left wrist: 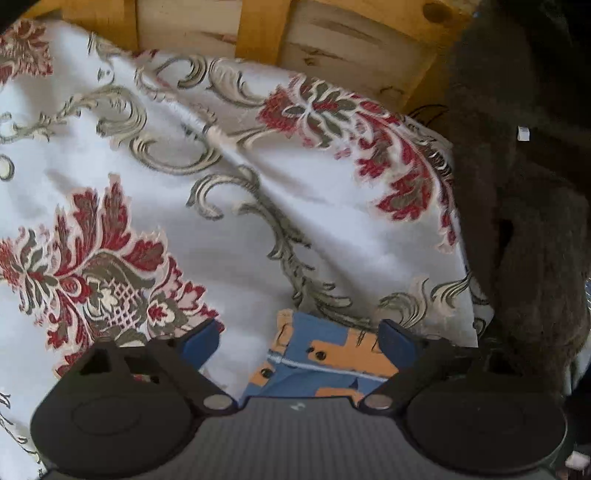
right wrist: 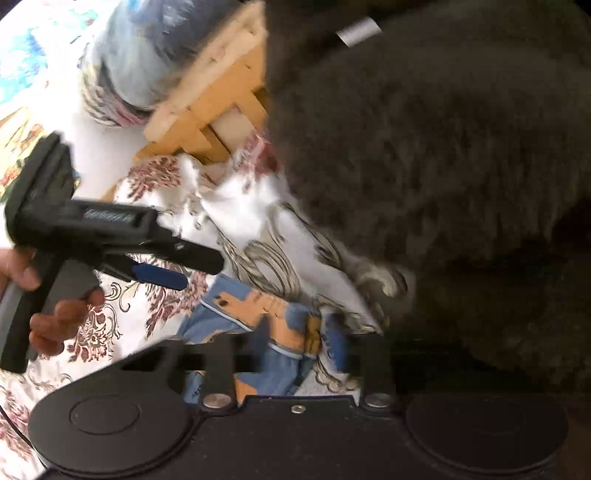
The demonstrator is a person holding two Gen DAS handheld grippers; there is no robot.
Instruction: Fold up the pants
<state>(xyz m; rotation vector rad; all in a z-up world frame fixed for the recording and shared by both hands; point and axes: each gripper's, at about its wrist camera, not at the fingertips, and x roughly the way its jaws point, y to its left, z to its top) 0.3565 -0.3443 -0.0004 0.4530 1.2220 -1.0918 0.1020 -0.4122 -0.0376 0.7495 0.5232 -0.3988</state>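
The pants (left wrist: 325,358) are a small blue garment with orange patches, lying bunched on a white floral bedspread (left wrist: 221,206). My left gripper (left wrist: 299,339) is open, its blue fingertips (left wrist: 201,339) standing wide apart on either side of the pants' edge. In the right wrist view the pants (right wrist: 255,310) lie just ahead of my right gripper (right wrist: 301,336). That gripper's fingers are motion-blurred and stand apart over the fabric. The left gripper (right wrist: 184,267) appears at left there, held by a hand (right wrist: 55,314), hovering above the bedspread (right wrist: 243,206).
A dark furry mass (left wrist: 517,184) covers the right side and reaches close to the pants; in the right wrist view it (right wrist: 443,166) fills the upper right. A wooden frame (left wrist: 258,29) borders the far edge. A blue-grey bundle (right wrist: 147,55) lies beyond the wooden frame (right wrist: 207,122).
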